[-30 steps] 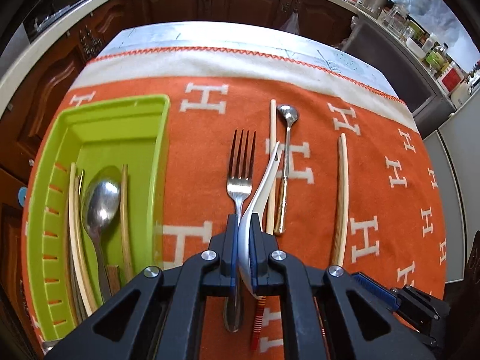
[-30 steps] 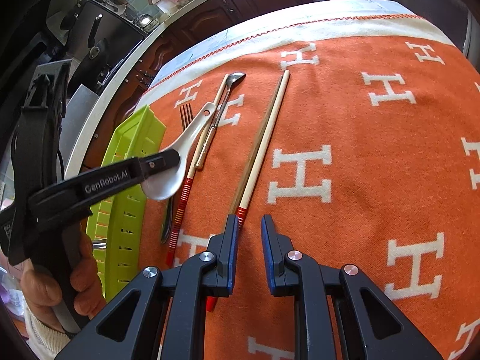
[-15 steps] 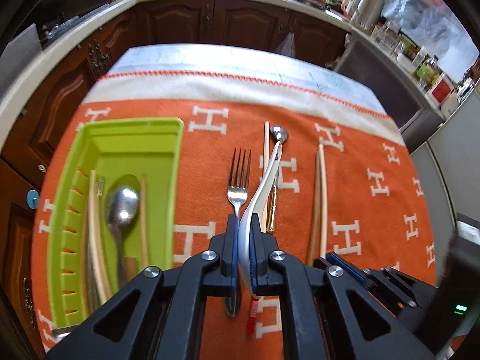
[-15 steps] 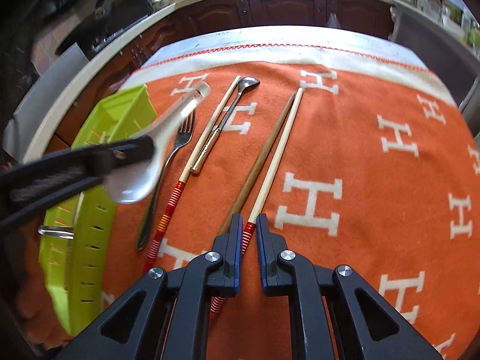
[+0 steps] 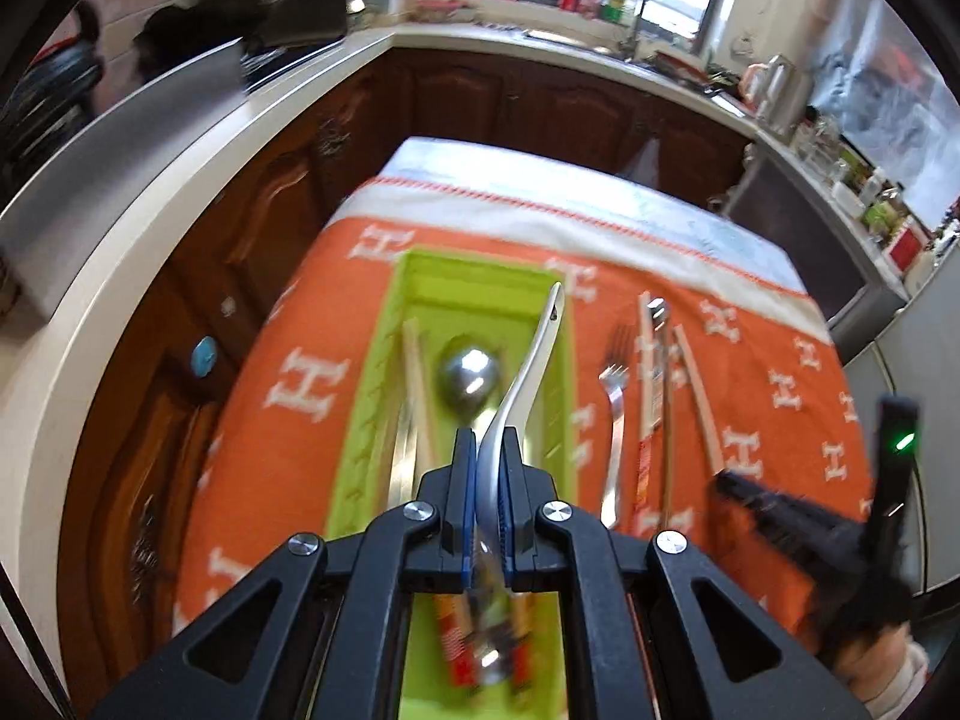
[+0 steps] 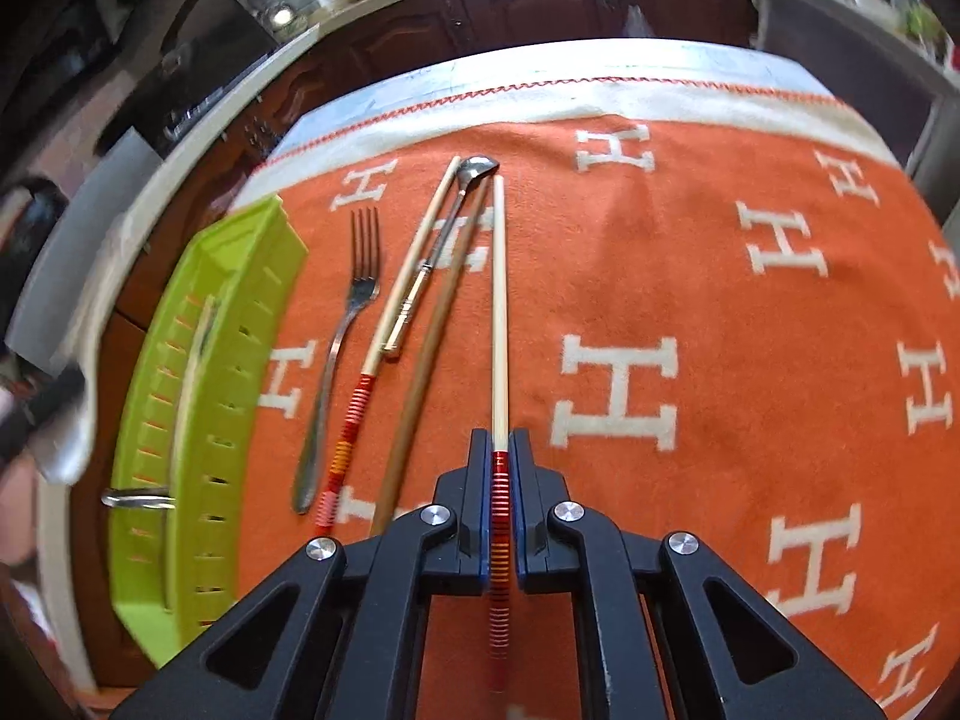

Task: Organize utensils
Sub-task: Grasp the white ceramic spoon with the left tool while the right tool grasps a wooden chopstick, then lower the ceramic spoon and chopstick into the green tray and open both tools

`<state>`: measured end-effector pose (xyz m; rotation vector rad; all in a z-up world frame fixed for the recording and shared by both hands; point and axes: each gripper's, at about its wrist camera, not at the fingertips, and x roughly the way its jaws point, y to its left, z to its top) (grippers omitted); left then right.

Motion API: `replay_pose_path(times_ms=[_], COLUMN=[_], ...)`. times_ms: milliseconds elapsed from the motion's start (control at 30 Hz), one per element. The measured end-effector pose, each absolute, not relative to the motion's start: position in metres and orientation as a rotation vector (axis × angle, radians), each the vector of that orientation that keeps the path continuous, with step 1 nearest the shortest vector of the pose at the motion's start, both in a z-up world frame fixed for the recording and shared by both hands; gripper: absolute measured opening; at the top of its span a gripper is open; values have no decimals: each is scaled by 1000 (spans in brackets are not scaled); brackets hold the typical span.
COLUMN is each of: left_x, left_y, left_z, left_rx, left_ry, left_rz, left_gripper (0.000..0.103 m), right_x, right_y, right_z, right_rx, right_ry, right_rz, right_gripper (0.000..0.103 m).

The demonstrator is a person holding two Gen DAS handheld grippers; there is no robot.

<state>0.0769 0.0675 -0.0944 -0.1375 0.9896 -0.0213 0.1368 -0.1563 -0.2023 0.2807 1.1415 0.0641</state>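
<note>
While the left gripper holds the white spoon over the green tray, ready to lower and release, the right gripper is clamped on a chopstick lying on the orange cloth, to be lifted next.

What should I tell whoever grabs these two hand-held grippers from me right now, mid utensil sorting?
Left hand-held gripper: shut on the white spoon, held over the green tray.
Right hand-held gripper: shut on the red-banded end of a pale chopstick that lies along the orange cloth.
Already in the tray: a metal spoon and several chopsticks.
On the cloth: fork, second red-banded chopstick, small ladle-like spoon, brown chopstick.
Left to do: drop the white spoon in, then the held chopstick, then those four.
</note>
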Motion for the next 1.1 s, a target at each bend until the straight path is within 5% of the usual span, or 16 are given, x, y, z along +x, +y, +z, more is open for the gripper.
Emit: replay_pose_path(times_ms=[200, 467, 767, 1100], left_x=[58, 47, 44, 34], left_y=[93, 87, 92, 95], left_z=[-132, -131, -117, -114], left_rx=[-165, -105, -107, -122], left_ry=[1095, 1057, 1015, 987], left_rz=[36, 42, 45, 29], left_gripper=[7, 48, 49, 49], right_x=[123, 105, 101, 125], right_y=[-148, -128, -116, -129], right_z=[-180, -143, -120, -174], right_rx=[339, 391, 392, 455], right_ry=[1106, 1071, 1053, 1186], right_rz=[116, 183, 198, 162], right_gripper=[4, 4, 0, 7])
